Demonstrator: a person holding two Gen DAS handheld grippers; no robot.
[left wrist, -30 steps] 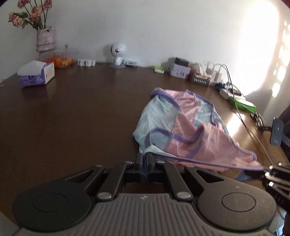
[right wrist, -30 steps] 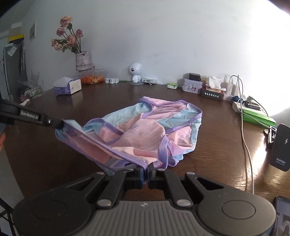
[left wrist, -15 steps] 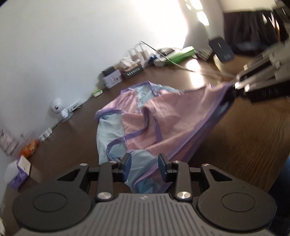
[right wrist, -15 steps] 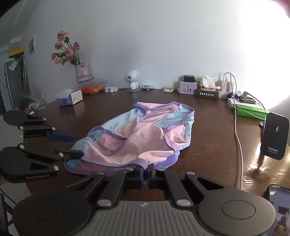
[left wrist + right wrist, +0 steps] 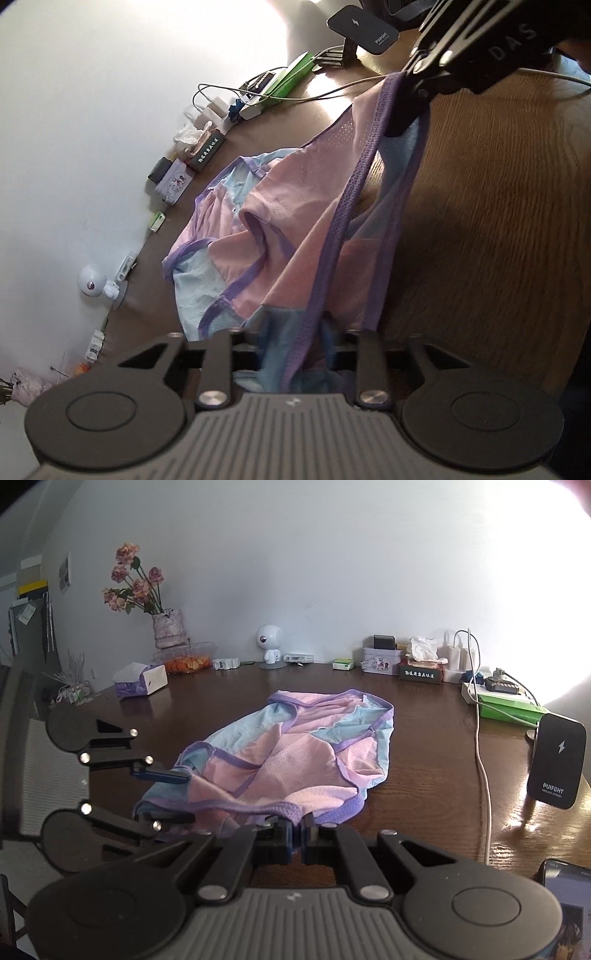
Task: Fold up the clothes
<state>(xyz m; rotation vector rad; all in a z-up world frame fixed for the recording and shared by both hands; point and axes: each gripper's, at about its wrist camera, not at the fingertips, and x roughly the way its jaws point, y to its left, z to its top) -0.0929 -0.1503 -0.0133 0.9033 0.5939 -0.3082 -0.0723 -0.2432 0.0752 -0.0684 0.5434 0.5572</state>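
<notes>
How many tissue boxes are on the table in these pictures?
2. One purple and white tissue box stands at the far left of the table, near the flower vase. One dark tissue box stands by the wall, beside the chargers. Others may be hidden.

The garment (image 5: 295,760) is pink and pale blue, perforated, with purple trim. The table (image 5: 424,746) is dark brown wood grain. The wall (image 5: 314,572) is white. The flowers (image 5: 135,578) are dusty pink, the charger (image 5: 557,760) black, the tissue box (image 5: 142,681) white and purple.
</notes>
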